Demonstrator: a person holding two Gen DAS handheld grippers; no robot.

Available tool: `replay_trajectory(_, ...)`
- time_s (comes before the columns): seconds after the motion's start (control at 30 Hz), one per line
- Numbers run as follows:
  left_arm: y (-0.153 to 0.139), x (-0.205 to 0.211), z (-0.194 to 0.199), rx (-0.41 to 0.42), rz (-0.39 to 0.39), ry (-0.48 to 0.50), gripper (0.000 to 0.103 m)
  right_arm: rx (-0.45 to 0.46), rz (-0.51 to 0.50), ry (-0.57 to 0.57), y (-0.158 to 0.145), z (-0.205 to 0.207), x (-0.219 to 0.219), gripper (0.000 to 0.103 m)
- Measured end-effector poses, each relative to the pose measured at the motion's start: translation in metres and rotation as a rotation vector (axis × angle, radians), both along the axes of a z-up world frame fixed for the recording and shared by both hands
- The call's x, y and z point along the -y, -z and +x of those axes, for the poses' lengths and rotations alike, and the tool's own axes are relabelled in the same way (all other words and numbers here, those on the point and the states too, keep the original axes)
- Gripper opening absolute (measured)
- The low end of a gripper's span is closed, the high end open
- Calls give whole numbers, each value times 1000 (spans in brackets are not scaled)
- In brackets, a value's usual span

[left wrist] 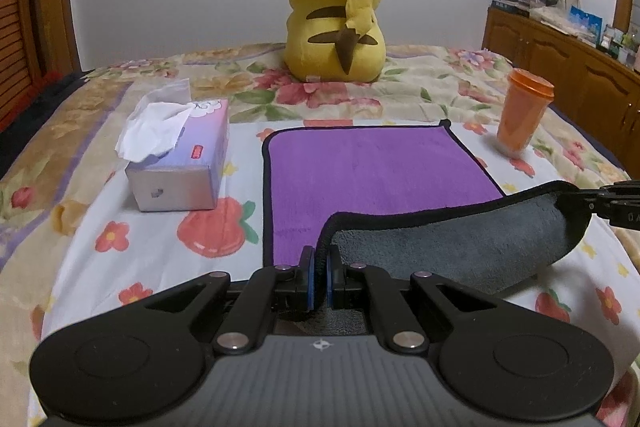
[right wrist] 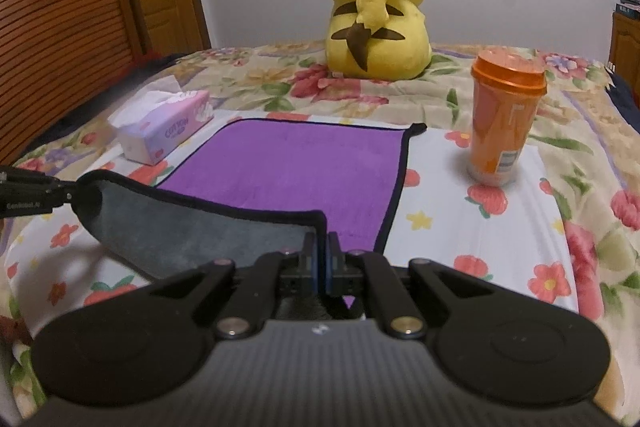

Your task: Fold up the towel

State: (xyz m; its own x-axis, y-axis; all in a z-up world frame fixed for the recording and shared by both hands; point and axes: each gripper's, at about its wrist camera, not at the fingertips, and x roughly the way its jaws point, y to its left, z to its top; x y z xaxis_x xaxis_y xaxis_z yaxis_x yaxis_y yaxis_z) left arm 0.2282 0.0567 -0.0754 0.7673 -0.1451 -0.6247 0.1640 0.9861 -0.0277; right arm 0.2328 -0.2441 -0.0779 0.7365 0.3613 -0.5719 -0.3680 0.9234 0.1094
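Note:
A purple towel [left wrist: 372,175] with a black hem and a grey underside lies on the flowered bedspread; it also shows in the right wrist view [right wrist: 292,175]. Its near edge is lifted, so the grey side [left wrist: 452,243] faces me. My left gripper [left wrist: 319,259] is shut on the near left corner. My right gripper [right wrist: 320,247] is shut on the near right corner; it enters the left wrist view at the right edge [left wrist: 600,201]. The left gripper shows at the left edge of the right wrist view [right wrist: 60,189]. The lifted edge sags between them.
A tissue box [left wrist: 180,163] lies left of the towel. An orange lidded cup [left wrist: 524,115] stands right of it, also in the right wrist view [right wrist: 504,123]. A yellow plush toy [left wrist: 340,11] sits behind. A wooden cabinet [left wrist: 560,55] stands at the right.

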Motion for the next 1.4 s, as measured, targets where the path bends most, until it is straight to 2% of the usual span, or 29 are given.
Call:
replay_trajectory(0.87, 6, 7, 38, 23, 38, 39, 8, -6, -55, -7, 17, 33, -2, 4)
replay_trajectory(1.4, -10, 5, 59, 67, 23, 75, 8, 63, -72, -15, 0, 48, -4, 4)
